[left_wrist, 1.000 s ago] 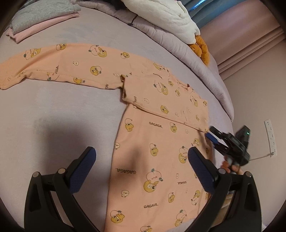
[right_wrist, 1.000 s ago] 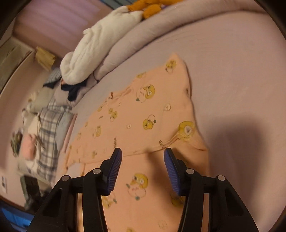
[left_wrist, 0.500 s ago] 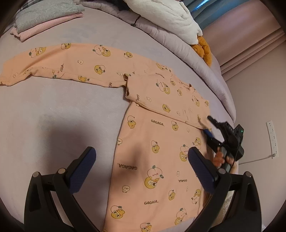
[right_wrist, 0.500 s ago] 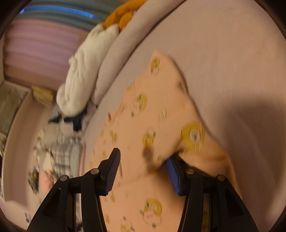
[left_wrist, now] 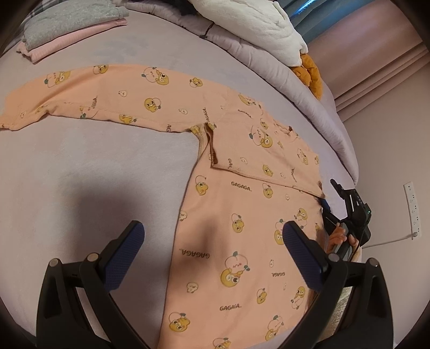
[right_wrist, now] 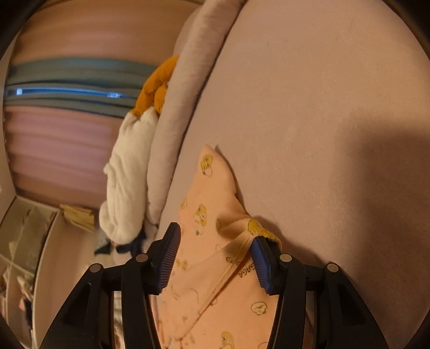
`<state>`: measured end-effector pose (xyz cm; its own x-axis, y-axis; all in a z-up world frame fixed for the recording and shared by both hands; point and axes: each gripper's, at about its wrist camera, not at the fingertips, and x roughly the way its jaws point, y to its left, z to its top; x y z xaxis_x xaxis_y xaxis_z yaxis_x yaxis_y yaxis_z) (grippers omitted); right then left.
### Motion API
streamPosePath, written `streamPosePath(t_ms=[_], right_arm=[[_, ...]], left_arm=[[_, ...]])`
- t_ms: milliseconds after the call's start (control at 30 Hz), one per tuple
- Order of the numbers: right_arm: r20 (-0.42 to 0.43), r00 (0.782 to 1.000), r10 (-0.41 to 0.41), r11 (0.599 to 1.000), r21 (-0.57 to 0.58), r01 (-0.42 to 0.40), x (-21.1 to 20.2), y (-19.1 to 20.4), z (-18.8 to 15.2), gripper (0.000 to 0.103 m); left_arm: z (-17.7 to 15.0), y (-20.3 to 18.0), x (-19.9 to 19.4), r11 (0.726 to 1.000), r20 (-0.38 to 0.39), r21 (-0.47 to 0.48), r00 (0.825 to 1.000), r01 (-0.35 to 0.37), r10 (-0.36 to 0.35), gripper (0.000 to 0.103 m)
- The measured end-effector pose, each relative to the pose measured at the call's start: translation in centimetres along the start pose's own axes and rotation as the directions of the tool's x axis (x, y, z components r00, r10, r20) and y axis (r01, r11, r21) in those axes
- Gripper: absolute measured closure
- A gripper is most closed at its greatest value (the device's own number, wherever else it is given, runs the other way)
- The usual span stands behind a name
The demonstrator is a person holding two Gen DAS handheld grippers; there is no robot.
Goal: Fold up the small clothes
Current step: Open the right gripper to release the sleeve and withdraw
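Covering most of both views, lilac bed [left_wrist: 94,188] with a rolled grey duvet [left_wrist: 268,61] along its far edge, white fluffy blanket [left_wrist: 252,21] on top of that, orange plush toy [left_wrist: 311,75] poking out beside it. Peach duck-print shirt [left_wrist: 242,228] lies flat on the bed sheet, body toward the near edge, one long sleeve [left_wrist: 94,96] stretched straight out to the left, the other sleeve [left_wrist: 263,150] folded across the chest. Folded grey and pink clothes stack [left_wrist: 70,29] at the far left corner, well apart from the shirt. White wall socket strip [left_wrist: 412,209] at the right, cable hanging from it.

Left claw [left_wrist: 212,257] hovers above the shirt's lower body, jaws spread wide, nothing between them, not touching fabric. Right claw [right_wrist: 215,257] sits at the shirt's right edge by the folded sleeve, tilted over on its side; jaws about half open, shirt fabric lying between them. Its right-hand pad [right_wrist: 259,261] has slipped under the hemmed edge, which drapes over the tip; left-hand pad [right_wrist: 168,257] stands clear of the cloth, so no pinch. From the left wrist view the same claw [left_wrist: 329,204] shows small at the shirt's edge, a person's fingers [left_wrist: 338,236] wrapped on its handle
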<state>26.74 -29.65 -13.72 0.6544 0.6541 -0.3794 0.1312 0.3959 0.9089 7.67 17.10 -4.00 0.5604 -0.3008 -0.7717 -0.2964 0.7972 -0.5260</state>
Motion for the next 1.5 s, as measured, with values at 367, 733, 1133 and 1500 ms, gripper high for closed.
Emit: streamPosePath(t_ms=[367,733,1133,1500], right_arm=[[-0.191,0.968,-0.166,0.971,-0.204,0.126,-3.8,3.2,-1.2,0.038],[-0.245,0.953,-0.176,0.916,-0.395,0.068,6.5,8.1,0.6,0.044],[-0.060,0.914,-0.402,0.830,-0.446,0.336,11.0,7.5,4.1,0.059],[-0.169,0.938,-0.301,0.712,-0.695,0.103,5.9,12.2,-6.3,0.057]], left_arm=[[4.0,-4.1,3.7,0.989,0.028,0.074,0.991,0.126,-0.128,0.001],[7.5,-6.3,11.0,0.982,-0.092,0.076,0.982,0.172,-0.165,0.002],[4.5,-4.8,11.4,0.961,-0.153,0.276,0.987,-0.015,0.059,0.003],[4.3,3.5,1.5,0.998,0.077,-0.012,0.996,0.055,-0.054,0.001]])
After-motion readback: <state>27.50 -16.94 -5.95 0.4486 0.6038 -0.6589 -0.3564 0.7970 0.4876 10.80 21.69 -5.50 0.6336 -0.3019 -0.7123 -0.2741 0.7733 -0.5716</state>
